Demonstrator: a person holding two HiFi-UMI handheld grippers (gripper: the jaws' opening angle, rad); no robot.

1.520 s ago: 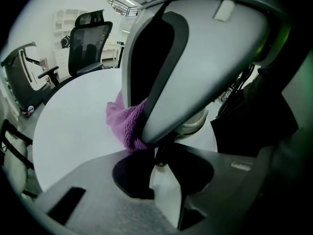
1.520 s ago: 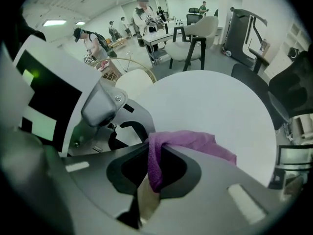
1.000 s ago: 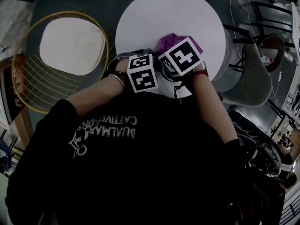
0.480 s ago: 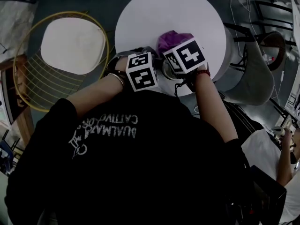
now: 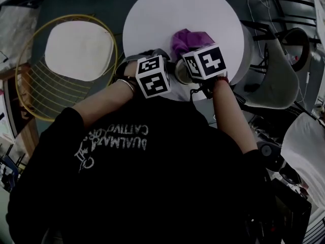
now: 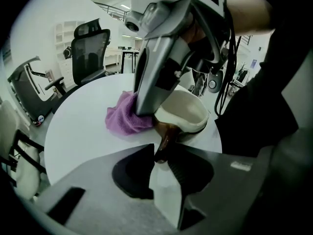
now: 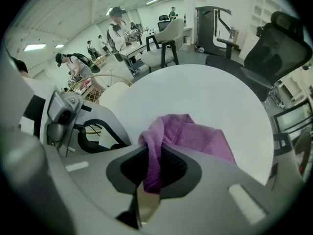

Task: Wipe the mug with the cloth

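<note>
- The right gripper [image 7: 151, 169] is sliding toward 3 o'clock in the head view compared with a second ago. Its marker cube is rolling as it goes, and the cloth [image 7: 195, 136] is trailing along with it.
- The left gripper [image 6: 161, 153] is holding the same spot as a second ago.
- Judgement: a wiping stroke is under way along the mug [image 6: 183, 114], with one gripper steadying it and the other working. How much of the surface is covered so far cannot be told.
- The left jaws are pinching the mug's brown handle [image 6: 165, 133].
- The right jaws are clamping a fold of the cloth, and the rest is bunching out ahead of them.
- The mug is standing upright at the 6 o'clock edge of the table [image 5: 177, 9], nearest the person.
- The cloth is lying just beside the mug, at the mug's 9 o'clock in the left gripper view. The right gripper's tip is pressing down where the two meet.
- Count: one mug, one cloth, two grippers, one round table, and one wire chair [image 5: 76, 50] at the table's 9 o'clock.
</note>
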